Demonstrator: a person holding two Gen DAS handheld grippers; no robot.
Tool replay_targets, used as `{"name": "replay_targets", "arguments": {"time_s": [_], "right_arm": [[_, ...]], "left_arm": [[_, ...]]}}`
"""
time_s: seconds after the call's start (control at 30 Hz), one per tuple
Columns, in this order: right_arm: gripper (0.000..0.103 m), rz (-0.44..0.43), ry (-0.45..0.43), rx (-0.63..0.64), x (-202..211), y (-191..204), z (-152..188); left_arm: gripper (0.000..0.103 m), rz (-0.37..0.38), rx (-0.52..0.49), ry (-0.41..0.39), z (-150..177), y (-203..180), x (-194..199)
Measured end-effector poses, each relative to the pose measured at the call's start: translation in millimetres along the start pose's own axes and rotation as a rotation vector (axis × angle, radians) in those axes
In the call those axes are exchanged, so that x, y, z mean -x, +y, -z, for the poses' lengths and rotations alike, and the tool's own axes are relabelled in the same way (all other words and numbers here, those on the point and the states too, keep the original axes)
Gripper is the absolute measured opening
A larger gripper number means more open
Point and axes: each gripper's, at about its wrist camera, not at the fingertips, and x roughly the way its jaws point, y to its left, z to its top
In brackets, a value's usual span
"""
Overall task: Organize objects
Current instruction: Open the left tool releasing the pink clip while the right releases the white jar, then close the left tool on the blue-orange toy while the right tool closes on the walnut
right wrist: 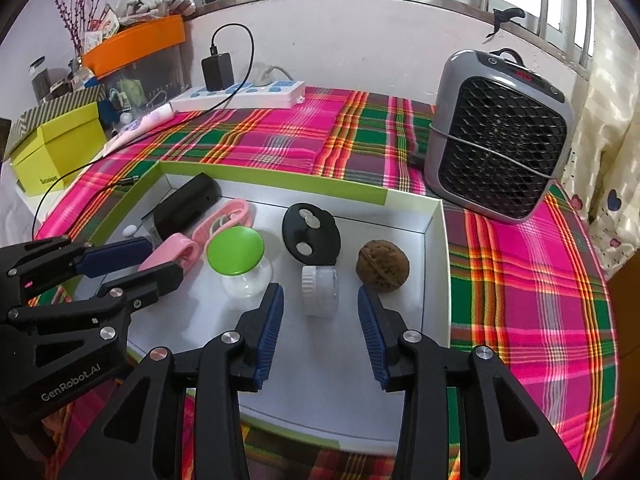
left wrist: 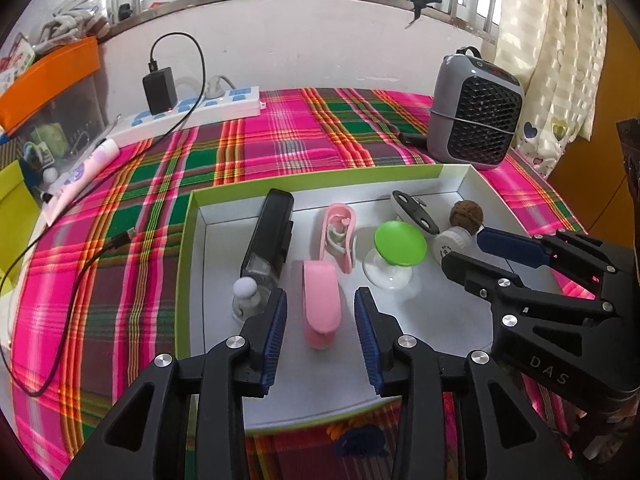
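Note:
A shallow white tray with a green rim [left wrist: 320, 182] [right wrist: 280, 182] lies on the plaid cloth and holds several small items. My left gripper [left wrist: 321, 300] is open, and a pink clip [left wrist: 320, 308] lies between its blue pads without touching them. My right gripper [right wrist: 320, 294] is open around a small white jar [right wrist: 320, 290], with gaps on both sides. Beside the jar sit a walnut [right wrist: 383, 266], a black oval disc [right wrist: 311, 234] and a green-topped stand [right wrist: 236, 252]. A black device [left wrist: 270, 236] and a pink case [left wrist: 340, 236] lie further left.
A grey fan heater [right wrist: 500, 140] stands at the tray's back right. A white power strip [left wrist: 192, 114] with a black charger [left wrist: 160, 90] and its cable [left wrist: 80, 280] lie at the back left. A yellow box [right wrist: 56, 148] and an orange bin [right wrist: 136, 44] are at the left.

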Motion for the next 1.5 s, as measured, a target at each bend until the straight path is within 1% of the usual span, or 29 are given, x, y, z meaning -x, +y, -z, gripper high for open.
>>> {"name": "replay_targets", "arguments": {"time_s": [0.33, 0.73, 0.83, 0.97, 1.17, 1.37, 1.5], "right_arm": [[0.04, -0.008, -0.031, -0.018, 17.8, 4.1, 9.3], [0.04, -0.021, -0.078, -0.03, 48.6, 11.3, 24.4], [0.04, -0.026, -0.086, -0.022, 56.6, 16.2, 30.4], [0.04, -0.042, -0.091, -0.006, 64.9, 22.8, 38.0], [0.04, -0.072, -0.081, 0.001, 71.7, 29.9, 50.1], [0.04, -0.128, -0.057, 0.012, 70.3, 41.2, 60.9], [0.04, -0.168, -0.038, 0.044, 67.9, 51.1, 66.6]], "left_arm": [[0.036, 0.005, -0.007, -0.037, 10.1, -3.8, 23.5], [0.036, -0.002, -0.001, -0.084, 26.0, -5.5, 54.7], [0.036, 0.005, 0.008, -0.085, 31.7, -4.2, 61.2], [0.036, 0.008, 0.008, -0.089, 40.6, -4.1, 69.3], [0.036, 0.003, 0.036, -0.078, 52.4, 5.5, 74.3], [0.036, 0.019, 0.064, -0.074, 60.7, 11.7, 75.6], [0.036, 0.017, 0.074, -0.061, 65.8, 15.5, 72.7]]}}
